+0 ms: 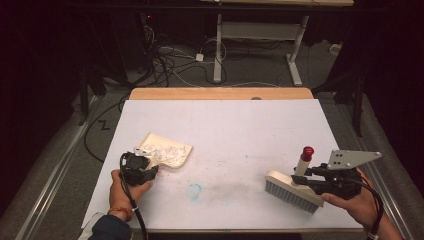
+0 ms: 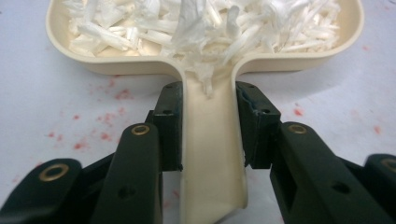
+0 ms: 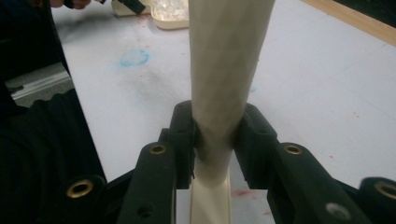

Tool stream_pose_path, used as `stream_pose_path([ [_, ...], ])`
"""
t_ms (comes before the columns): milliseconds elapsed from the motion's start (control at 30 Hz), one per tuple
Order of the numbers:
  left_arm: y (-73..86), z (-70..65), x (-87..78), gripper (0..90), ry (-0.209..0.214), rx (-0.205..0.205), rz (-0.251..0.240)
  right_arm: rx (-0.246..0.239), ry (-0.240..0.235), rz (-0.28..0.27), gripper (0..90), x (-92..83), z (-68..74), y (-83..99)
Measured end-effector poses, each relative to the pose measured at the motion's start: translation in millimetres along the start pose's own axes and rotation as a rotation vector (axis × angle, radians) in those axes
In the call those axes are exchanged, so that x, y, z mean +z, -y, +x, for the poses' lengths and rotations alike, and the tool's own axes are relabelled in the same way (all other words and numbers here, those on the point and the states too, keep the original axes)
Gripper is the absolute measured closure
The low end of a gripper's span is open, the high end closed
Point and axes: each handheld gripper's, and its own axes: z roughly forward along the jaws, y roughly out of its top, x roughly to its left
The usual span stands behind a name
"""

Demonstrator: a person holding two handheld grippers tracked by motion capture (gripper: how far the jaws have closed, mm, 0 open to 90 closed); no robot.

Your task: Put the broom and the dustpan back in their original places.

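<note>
Both sets of fingers clamped: left gripper (image 2: 208, 126) on the dustpan (image 2: 205, 51) handle, keeping the paper shreds (image 2: 205, 23) level; right gripper (image 3: 215, 140) on the brush (image 1: 292, 189) handle, bristles on the counter (image 1: 240, 130), well apart from the dustpan.

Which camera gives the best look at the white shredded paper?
The left gripper view: the paper shreds fill the cream dustpan up close. In the high view they are a small white patch; the right gripper view catches just a blurred corner.

I am seeing the tabletop (image 1: 250, 125) brightly lit from above, the room around staying dark; the close views are looking soft.
</note>
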Motion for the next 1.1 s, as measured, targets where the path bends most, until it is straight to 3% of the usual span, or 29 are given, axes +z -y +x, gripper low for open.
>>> stream_pose_path([
  [100, -1.8, 0.7, 4.1, 62.7, 0.005, -0.025, -0.001, -0.022, 0.044, 0.002, 71.0, 2.7, -1.4, 1.7],
  [200, -2.1, -0.7, 6.6, 60.4, 0.023, -0.045, 0.002, -0.006, 0.043, -0.012, 70.8, 4.2, -5.9, 2.7],
  [333, -1.9, -7.6, 6.3, 52.0, 0.016, -0.039, 0.012, 0.015, 0.061, -0.027, 69.8, 6.2, -12.3, 4.1],
  [467, -0.9, -16.5, 4.8, 46.5, 0.06, -0.04, 0.008, 0.025, 0.11, -0.033, 66.1, 9.5, -19.6, 1.9],
  [600, -3.3, -31.4, 1.1, 42.0, 0.087, 0.018, -0.014, 0.044, 0.144, -0.02, 63.9, 22.0, -34.2, -5.6],
  [700, -7.2, -40.6, -2.5, 35.2, 0.04, 0.094, -0.037, 0.056, 0.184, 0.001, 60.1, 35.7, -50.1, -13.4],
  [767, -8.2, -43.9, -6.5, 31.6, -0.003, 0.139, -0.079, 0.076, 0.217, 0.008, 59.7, 44.1, -61.1, -16.9],
  [800, -7.8, -43.4, -9.3, 29.8, 0.001, 0.151, -0.114, 0.082, 0.232, 0.01, 58.4, 48.4, -65.9, -17.7],
  [867, -6.3, -40.8, -14.8, 26.7, 0.015, 0.154, -0.181, 0.104, 0.31, -0.006, 52.7, 55.5, -72.9, -18.2],
  [967, -4.3, -38.2, -19.4, 21.6, 0.002, 0.16, -0.222, 0.142, 0.396, -0.033, 46.9, 61.1, -80.6, -17.9],
  [1100, 0.5, -36.8, -23.0, 17.5, -0.003, 0.164, -0.268, 0.127, 0.424, -0.065, 46.7, 63.7, -77.5, -16.6],
])
